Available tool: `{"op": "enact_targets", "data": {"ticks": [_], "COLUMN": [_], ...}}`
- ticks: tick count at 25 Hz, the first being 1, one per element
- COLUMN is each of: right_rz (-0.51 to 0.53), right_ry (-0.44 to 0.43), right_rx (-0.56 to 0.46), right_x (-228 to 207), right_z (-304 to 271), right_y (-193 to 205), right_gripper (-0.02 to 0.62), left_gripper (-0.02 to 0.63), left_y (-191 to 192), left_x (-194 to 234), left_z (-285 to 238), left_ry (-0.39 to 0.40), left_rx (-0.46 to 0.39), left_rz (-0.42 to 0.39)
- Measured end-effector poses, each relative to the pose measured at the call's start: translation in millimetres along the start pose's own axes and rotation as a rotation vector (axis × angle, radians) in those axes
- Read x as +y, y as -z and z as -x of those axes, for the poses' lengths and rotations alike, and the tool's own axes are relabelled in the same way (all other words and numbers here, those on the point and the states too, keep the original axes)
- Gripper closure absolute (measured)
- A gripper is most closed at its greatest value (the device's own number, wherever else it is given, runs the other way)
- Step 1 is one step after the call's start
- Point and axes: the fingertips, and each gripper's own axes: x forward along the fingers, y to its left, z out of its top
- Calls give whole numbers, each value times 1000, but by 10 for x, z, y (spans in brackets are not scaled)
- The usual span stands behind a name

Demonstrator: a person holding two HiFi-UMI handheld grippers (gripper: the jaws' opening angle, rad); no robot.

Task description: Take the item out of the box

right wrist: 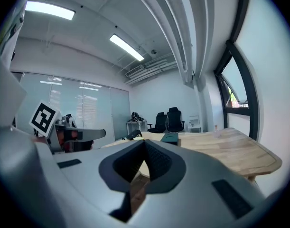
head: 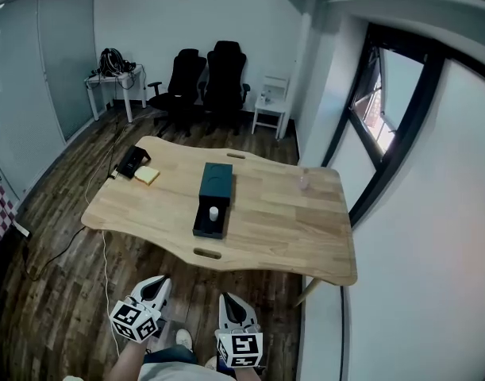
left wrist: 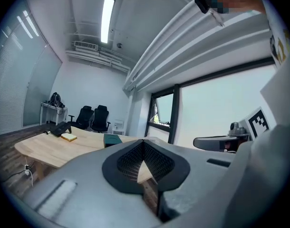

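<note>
1. Box [head: 213,199], dark teal, lay open near the middle of the wooden surface [head: 266,228]. A small white item [head: 213,212] sat in its nearer half, and both tongs were well apart from it.
2. The left tongs [head: 156,284] were held low over the floor, short of the surface's near edge. Their jaws were pressed together with nothing between them.
3. The right tongs [head: 230,300] hung just beside the left ones, also short of the near edge. Their jaws were likewise closed and empty.
4. On the surface, from the left, a black device [head: 131,162] lay near the far left corner with a yellow pad [head: 147,175] just beside it. Next came the box, and then a small clear object [head: 304,182] stood toward the far right side.
5. Around the room, a glass partition [head: 36,78] stood at the left. Beyond it were a white side table [head: 111,82] with cables piled on it, two black office chairs [head: 226,70] and a small white table [head: 271,105]. A dark-framed window [head: 377,109] filled the right wall, and the floor [head: 59,292] was dark wood.
</note>
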Motion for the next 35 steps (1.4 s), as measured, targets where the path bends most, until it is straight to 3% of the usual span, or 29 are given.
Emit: {"op": "enact_targets", "data": {"ticks": [12,16,21,29,35], "right_rz": [-13,-21,-19,-38,-39], "right_ry": [63,84,119,166,176], "right_rx": [32,55,89,152,186], "right_x": [-683,-959,-1331,-1756,-1926], "right_z": [-460,-844,-1473,-2565,-3041], "right_y": [115,125,46,59,153], "right_gripper": [591,591,591,591,591], "left_gripper": [604,604,604,604,603], "left_y": [161,125,-41,-78,-36], "left_x": [220,502,873,1616,2061], "left_z": [-767,-1228,-1954,-3003,-3492], "left_ry": [14,20,83,131,110], "left_rx": [51,40,13,68,81], "left_rz": [-9,7,33,53,61]}}
